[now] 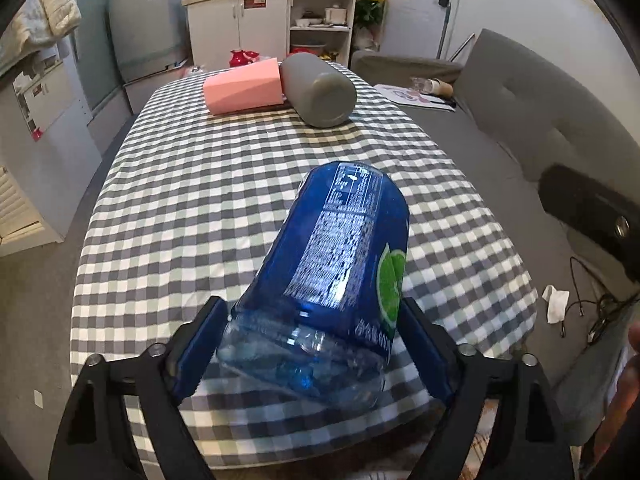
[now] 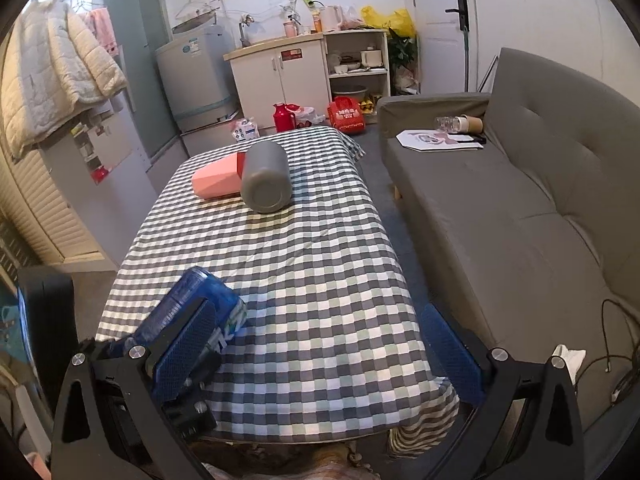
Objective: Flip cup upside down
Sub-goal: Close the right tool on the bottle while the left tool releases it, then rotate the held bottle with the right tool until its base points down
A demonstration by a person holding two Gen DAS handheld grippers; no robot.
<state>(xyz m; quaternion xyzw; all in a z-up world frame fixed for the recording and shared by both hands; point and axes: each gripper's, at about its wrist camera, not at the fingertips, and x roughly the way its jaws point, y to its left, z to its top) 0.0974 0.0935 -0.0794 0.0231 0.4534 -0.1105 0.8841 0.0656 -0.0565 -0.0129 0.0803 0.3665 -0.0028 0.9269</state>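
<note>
One blue cup [image 1: 332,264], clamped near one end between left gripper [image 1: 308,344] jaws, tilted mid-flip; right gripper [image 2: 316,344] jaws spread, empty; two cups [image 1: 276,88] lay well ahead.

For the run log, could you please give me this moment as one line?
left hand-held gripper: shut on blue cup, tilted | right hand-held gripper: open | checked table

Left gripper [image 1: 310,344] fingers [image 1: 200,344] clamp the tilted blue cup [image 1: 328,264].
</note>
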